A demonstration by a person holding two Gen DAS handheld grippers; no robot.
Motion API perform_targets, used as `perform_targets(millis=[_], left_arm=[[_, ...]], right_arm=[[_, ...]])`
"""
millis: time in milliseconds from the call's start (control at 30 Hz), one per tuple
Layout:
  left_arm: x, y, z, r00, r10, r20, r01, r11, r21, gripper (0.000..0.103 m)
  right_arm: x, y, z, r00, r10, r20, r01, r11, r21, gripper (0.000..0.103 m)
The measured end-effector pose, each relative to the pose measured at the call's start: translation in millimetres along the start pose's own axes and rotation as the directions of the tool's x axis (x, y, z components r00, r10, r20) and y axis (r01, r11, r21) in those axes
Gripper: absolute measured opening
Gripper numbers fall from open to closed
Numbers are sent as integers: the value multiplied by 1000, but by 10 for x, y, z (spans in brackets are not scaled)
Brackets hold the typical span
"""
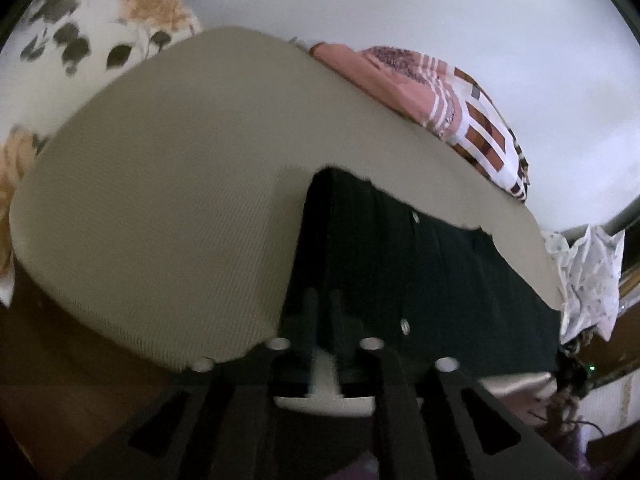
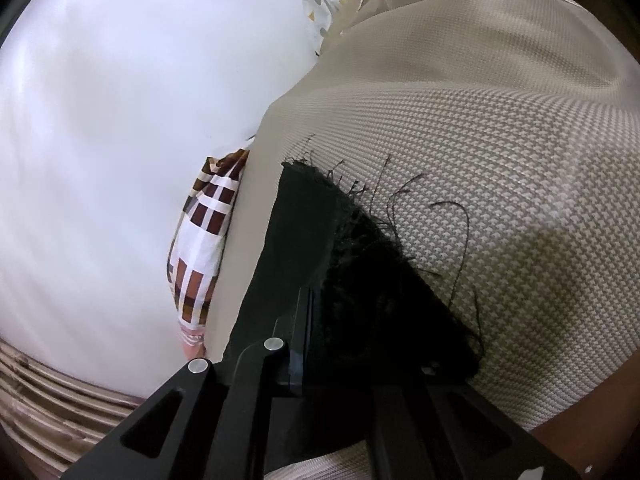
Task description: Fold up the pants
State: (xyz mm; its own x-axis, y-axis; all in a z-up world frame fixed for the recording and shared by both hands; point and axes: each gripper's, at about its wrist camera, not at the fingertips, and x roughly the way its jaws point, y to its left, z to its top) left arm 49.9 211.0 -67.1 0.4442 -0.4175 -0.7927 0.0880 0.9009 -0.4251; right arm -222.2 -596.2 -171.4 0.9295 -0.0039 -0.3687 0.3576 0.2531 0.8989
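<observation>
The dark pants (image 1: 420, 264) lie on a beige woven bed cover (image 1: 168, 184). In the left wrist view my left gripper (image 1: 325, 304) has its two fingers close together on the near edge of the dark cloth. In the right wrist view my right gripper (image 2: 320, 320) is shut on the frayed hem of the pants (image 2: 316, 232), with loose black threads spreading over the beige cover (image 2: 500, 152). The right finger is hidden under the cloth.
A floral pillow (image 1: 92, 32) lies at the back left. A pink and brown checked cloth (image 1: 472, 120) lies along the cover's far edge, also in the right wrist view (image 2: 204, 236). A white patterned cloth (image 1: 592, 280) hangs at the right. A white wall (image 2: 120, 120) is behind.
</observation>
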Motion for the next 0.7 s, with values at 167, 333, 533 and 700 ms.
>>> perform_targets(millis=[167, 333, 533, 700], left_arm=[[171, 32, -117, 983, -139, -116, 126, 986, -110, 58], [391, -49, -133, 979, -135, -153, 117, 986, -121, 46], [296, -410, -8, 997, -8, -73, 12, 999, 53, 13], [359, -265, 110, 999, 9, -44, -8, 1000, 11, 13]], right_arm=[[-18, -8, -4, 1000, 4, 4, -4, 1000, -2, 0], [-29, 3, -20, 1000, -3, 8, 3, 1000, 4, 0], [-25, 18, -20, 1000, -15, 3, 15, 1000, -3, 0], [-14, 32, -39, 1000, -15, 3, 15, 1000, -16, 0]])
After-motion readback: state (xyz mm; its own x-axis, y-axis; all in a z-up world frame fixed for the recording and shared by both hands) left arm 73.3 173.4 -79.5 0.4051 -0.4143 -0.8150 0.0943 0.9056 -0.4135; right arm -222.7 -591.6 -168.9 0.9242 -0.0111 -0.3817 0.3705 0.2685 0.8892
